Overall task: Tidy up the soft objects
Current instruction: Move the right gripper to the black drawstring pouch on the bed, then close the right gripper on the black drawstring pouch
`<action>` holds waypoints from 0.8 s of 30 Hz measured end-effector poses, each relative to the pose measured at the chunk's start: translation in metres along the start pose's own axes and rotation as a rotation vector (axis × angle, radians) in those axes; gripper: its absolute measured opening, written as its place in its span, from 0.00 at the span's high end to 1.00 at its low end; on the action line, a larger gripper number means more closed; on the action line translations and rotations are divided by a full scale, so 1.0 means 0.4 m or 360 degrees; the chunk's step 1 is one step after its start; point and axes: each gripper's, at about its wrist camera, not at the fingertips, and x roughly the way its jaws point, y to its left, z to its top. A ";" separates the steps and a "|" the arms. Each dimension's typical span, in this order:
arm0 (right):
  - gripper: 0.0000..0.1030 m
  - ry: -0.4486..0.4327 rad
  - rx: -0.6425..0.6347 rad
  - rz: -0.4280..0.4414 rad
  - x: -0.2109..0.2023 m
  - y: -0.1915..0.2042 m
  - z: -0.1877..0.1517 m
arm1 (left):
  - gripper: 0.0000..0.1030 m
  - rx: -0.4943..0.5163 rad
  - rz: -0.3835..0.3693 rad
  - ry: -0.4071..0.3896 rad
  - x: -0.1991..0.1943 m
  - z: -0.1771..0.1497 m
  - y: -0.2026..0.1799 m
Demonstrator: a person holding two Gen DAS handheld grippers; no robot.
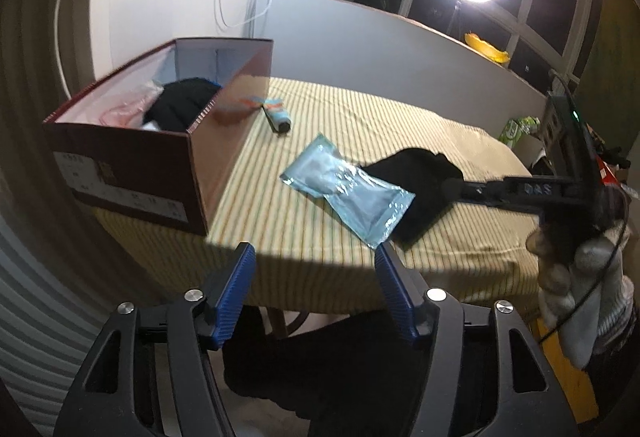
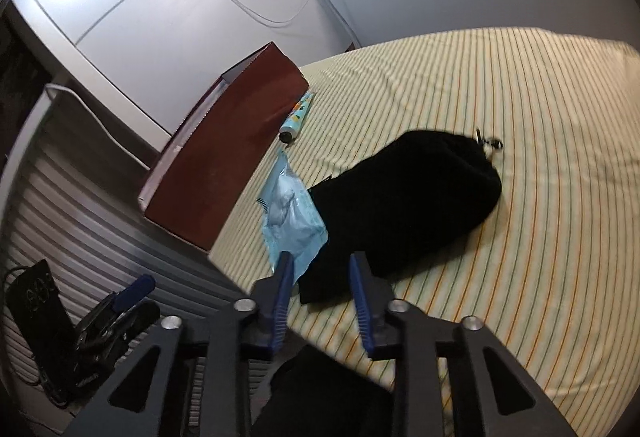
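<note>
So here we've got the left hand-held gripper (image 1: 314, 291) hanging off the near edge of the desk (image 1: 460, 253), blue pads spread wide with nothing between them. Just ahead of it lies the light blue plastic packet (image 1: 346, 189), a bit crumpled, flat on the striped yellow cloth. The packet's right end overlaps a black soft pouch (image 1: 420, 181) (could be a folded sock or a beanie, we can't tell).

Ahead and to the left of that gripper sits the dark red shoebox (image 1: 132, 157), open on top, hanging slightly over the desk's corner. Inside we can see a black fabric item (image 1: 182, 103) and something pinkish in clear plastic (image 1: 124, 111). Just past the box's right side there's a small tube (image 1: 276, 115) with a dark cap lying on the cloth.

The right hand-held gripper (image 2: 322, 287) is also spread open, low over the near end of the black pouch (image 2: 404, 197). Its left pad is right at the edge of the packet (image 2: 290, 213), its right pad over black fabric, not pinching anything. From there the shoebox (image 2: 228, 157) is up and to the left, the tube (image 2: 296, 121) beside it.
</note>
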 end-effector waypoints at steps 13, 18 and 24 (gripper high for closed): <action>0.82 0.0026 -0.0001 -0.0046 0.010 -0.033 0.004 | 0.62 0.0242 -0.0321 0.0175 0.133 0.016 -0.145; 0.82 -0.0008 0.0037 -0.0067 -0.022 -0.061 0.002 | 0.78 0.0217 -0.0431 0.0270 0.194 0.025 -0.156; 0.82 -0.0007 0.0107 -0.0075 -0.040 -0.109 -0.001 | 0.78 0.0196 -0.0479 0.0360 0.232 0.030 -0.172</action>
